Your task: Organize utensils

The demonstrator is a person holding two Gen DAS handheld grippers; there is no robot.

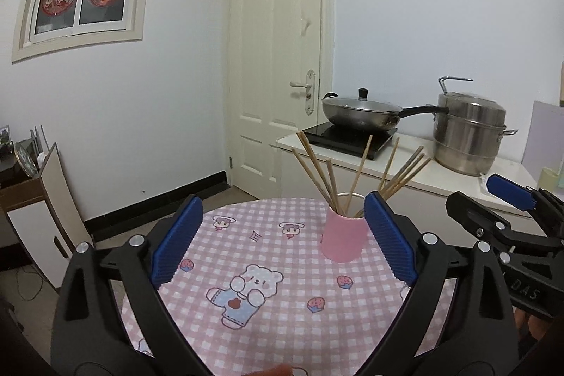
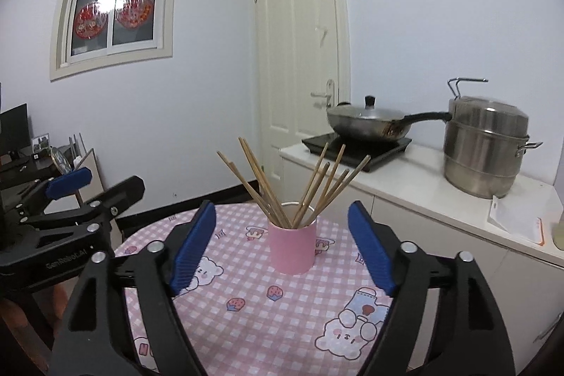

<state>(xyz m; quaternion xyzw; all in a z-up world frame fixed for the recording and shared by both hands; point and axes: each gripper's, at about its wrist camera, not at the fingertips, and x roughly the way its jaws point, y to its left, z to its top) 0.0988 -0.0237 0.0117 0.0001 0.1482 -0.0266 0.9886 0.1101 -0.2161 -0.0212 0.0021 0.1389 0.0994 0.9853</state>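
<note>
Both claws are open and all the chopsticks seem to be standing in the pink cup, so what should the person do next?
Probably just draw both hands back from the table. The chopsticks all stand in the pink cup, no utensil lies loose on the visible cloth, and the left gripper and right gripper are open and hold nothing, so the tidying looks done.

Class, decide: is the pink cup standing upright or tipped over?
Upright. The pink cup stands on its base on the checked tablecloth, its mouth upward, chopsticks fanning out above.
</note>
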